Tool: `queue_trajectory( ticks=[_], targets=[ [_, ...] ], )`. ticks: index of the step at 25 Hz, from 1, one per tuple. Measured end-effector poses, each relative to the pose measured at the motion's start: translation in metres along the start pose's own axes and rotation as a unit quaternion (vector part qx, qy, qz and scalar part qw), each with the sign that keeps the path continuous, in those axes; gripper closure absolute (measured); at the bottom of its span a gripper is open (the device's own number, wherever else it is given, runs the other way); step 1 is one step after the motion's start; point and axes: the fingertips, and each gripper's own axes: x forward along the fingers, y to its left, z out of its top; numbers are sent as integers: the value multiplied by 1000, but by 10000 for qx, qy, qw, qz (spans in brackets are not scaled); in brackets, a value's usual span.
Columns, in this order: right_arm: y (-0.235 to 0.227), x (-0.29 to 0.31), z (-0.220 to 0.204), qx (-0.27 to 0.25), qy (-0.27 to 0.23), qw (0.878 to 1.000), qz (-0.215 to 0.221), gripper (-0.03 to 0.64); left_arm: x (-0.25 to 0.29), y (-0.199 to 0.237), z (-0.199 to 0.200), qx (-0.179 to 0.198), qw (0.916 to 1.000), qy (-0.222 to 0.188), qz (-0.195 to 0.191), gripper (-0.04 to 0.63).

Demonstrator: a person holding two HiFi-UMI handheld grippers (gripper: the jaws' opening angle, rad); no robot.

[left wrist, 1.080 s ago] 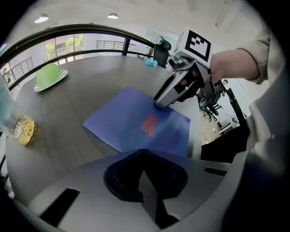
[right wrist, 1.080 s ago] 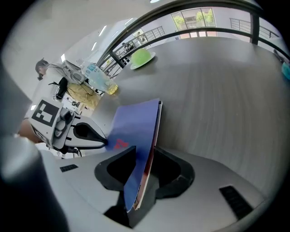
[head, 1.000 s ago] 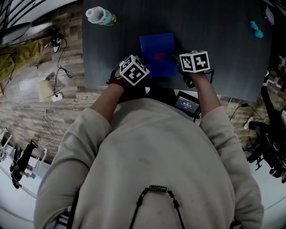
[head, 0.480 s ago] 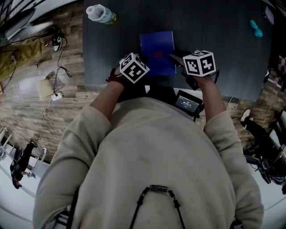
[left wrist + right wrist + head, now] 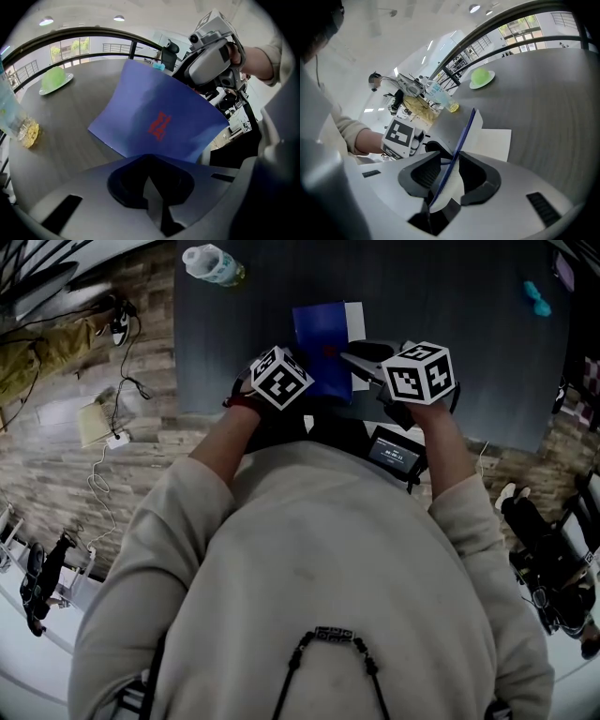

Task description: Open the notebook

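Blue notebook (image 5: 323,343) in right hand-held gripper (image 5: 449,176); bottle (image 5: 211,270), maybe bowl (image 5: 482,77) behind.

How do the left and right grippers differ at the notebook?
Grip: the right gripper is shut on the blue cover, which runs edge-on between its jaws. The left gripper has its jaws together at the cover's near edge; whether it pinches anything is unclear.
Side: the right gripper is at the right edge of the notebook, the left gripper at its near left corner.
Shared: both are at the notebook on the dark table.
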Motion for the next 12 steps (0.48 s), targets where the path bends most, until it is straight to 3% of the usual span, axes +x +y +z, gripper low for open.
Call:
queue_trajectory(
  ticks=[4,9,12],
  targets=[
    [5,3,5,-23,-53,9999,129,483,1,3,0,-71,10000,-68,12,591],
    [16,2,5,-74,-84,9994,332,483,-2,2,-3,-636,9971,-386,-158,591],
    [26,0,7,-135,-113,9987,479,483,-3,-2,-1,-629,9962,-587,-162,591]
  ],
)
